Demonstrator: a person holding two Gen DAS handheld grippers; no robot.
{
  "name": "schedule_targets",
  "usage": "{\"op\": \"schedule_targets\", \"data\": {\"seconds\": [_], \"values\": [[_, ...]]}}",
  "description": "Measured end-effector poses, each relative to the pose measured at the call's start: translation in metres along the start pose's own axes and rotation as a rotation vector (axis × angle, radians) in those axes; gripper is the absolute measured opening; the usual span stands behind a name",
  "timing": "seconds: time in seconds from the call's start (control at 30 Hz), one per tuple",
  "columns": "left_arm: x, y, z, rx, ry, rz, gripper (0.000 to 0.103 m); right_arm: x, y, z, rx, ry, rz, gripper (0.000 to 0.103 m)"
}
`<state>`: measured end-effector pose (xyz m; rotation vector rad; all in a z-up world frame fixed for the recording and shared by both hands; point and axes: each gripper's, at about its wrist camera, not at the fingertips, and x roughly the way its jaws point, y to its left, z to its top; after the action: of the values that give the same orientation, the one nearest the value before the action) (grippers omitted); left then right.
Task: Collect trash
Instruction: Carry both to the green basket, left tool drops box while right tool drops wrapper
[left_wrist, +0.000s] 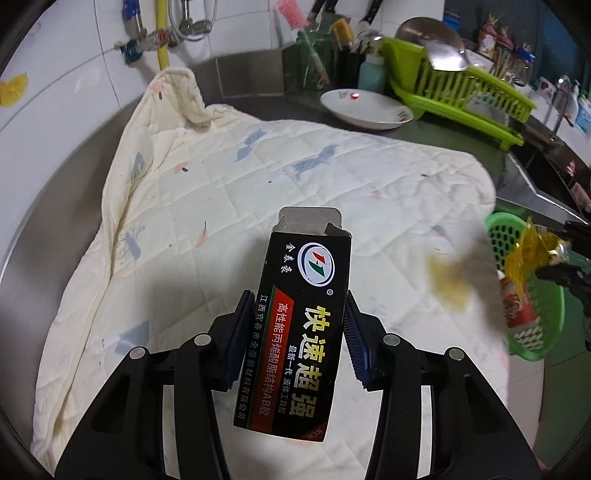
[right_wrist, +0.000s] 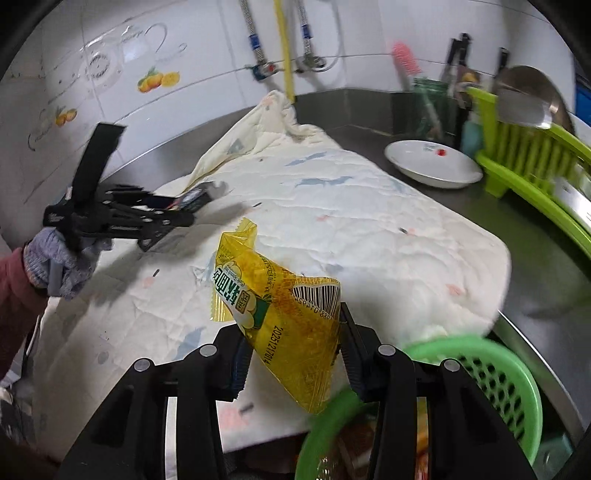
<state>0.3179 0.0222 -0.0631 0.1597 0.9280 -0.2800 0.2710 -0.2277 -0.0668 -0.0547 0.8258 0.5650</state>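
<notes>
Left tool (left_wrist: 299, 332) clamps a black glue carton (left_wrist: 299, 314) across its long side walls, above the quilted cloth (left_wrist: 207, 177) on the steel worktop (left_wrist: 461, 136). The carton is thin printed card with its top flap open: probably light, stiff along its edges, easily crushed mid-panel. Right tool (right_wrist: 291, 347) is nearly shut on a yellow snack wrapper (right_wrist: 284, 306), a crinkled, glossy film, limp and likely slippery, gripped best where bunched, just above the green perforated plastic basket (right_wrist: 517, 373).
</notes>
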Motion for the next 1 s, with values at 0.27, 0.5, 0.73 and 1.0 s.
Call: {"op": "schedule_targets", "data": {"seconds": [0.27,0.5,0.73,1.0], "values": [[-0.048,-0.044,-0.013,0.021,-0.072,-0.045,0.047,-0.053,-0.024,-0.035,0.1,-0.005,-0.154,0.042],[-0.064,-0.094,-0.017,0.064,-0.1,-0.107,0.047,-0.083,-0.058,-0.068,0.184,0.02,-0.283,0.042],[-0.065,-0.143,-0.014,0.112,-0.103,-0.164,0.047,-0.091,-0.088,-0.086,0.284,0.015,-0.345,0.044],[-0.052,-0.2,-0.007,0.175,-0.085,-0.23,0.047,-0.101,-0.107,-0.096,0.357,-0.018,-0.344,0.061]]}}
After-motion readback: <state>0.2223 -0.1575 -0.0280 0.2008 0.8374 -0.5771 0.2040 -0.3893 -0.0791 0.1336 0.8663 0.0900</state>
